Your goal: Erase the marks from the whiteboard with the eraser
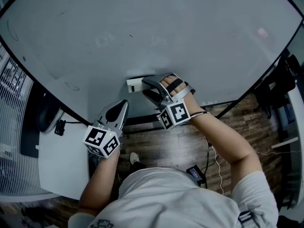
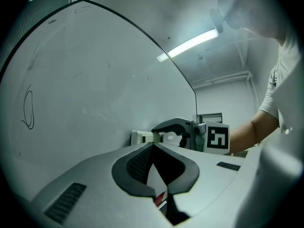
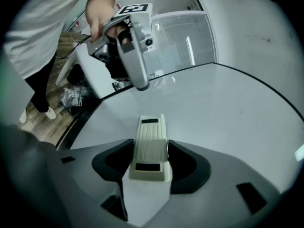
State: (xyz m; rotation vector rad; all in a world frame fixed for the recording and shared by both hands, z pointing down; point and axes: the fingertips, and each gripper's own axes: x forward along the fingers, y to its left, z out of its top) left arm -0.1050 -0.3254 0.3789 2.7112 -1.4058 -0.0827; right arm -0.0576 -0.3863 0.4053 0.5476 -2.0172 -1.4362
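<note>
Firmly pinched: right gripper [image 3: 151, 145] clamps a ribbed, cream plastic eraser [image 3: 151, 127] against the whiteboard [image 1: 142, 32].
Left gripper [image 2: 153, 148] jaws meet, empty; the glossy board carries a thin oval scribble [image 2: 28, 109].

Light is flat, cool and a bit dim. The only source I can see is a ceiling strip light [image 2: 190, 44] in my left gripper view, blown out white. The whiteboard [image 1: 142, 32] is lit evenly, with a faint pale glare patch upper right in the head view. The floor below it is dark. Heavy fisheye everywhere: board edges bow, and there's black vignette round both gripper views. The eraser [image 3: 151, 137] is sharp. My right gripper [image 3: 151, 158] goes soft up close, with shadow in its pads.
</note>
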